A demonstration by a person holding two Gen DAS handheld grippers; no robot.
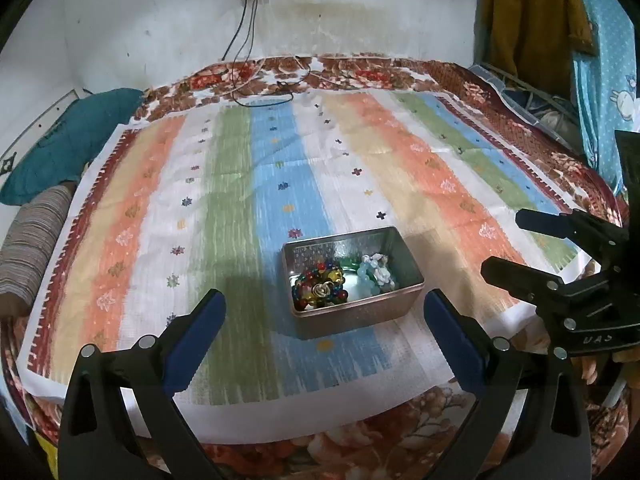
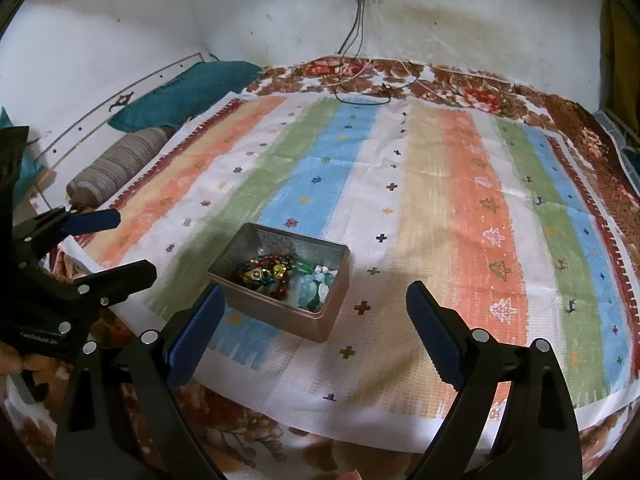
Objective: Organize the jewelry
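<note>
An open metal tin (image 1: 360, 316) sits on a striped cloth on the bed. It holds a multicoloured bead string with a gold charm (image 1: 320, 286) and pale blue and white beads (image 1: 378, 272). My left gripper (image 1: 325, 300) hangs open in front of the tin, with nothing between its blue pads. My right gripper (image 1: 503, 244) is at the right edge of the left wrist view, also open. In the right wrist view the tin (image 2: 316, 320) lies just ahead of my open right gripper (image 2: 315, 294), its near left corner by the left finger. The coloured beads (image 2: 266, 272) and pale beads (image 2: 316, 286) show inside. My left gripper (image 2: 134, 244) stands open at the left.
The striped cloth (image 1: 280, 168) covers a floral blanket (image 1: 360, 72). A teal pillow (image 1: 76, 136) and a striped bolster (image 1: 32, 248) lie at the left. Cables (image 1: 248, 40) run down the back wall. Clothes (image 1: 528, 12) hang at the right.
</note>
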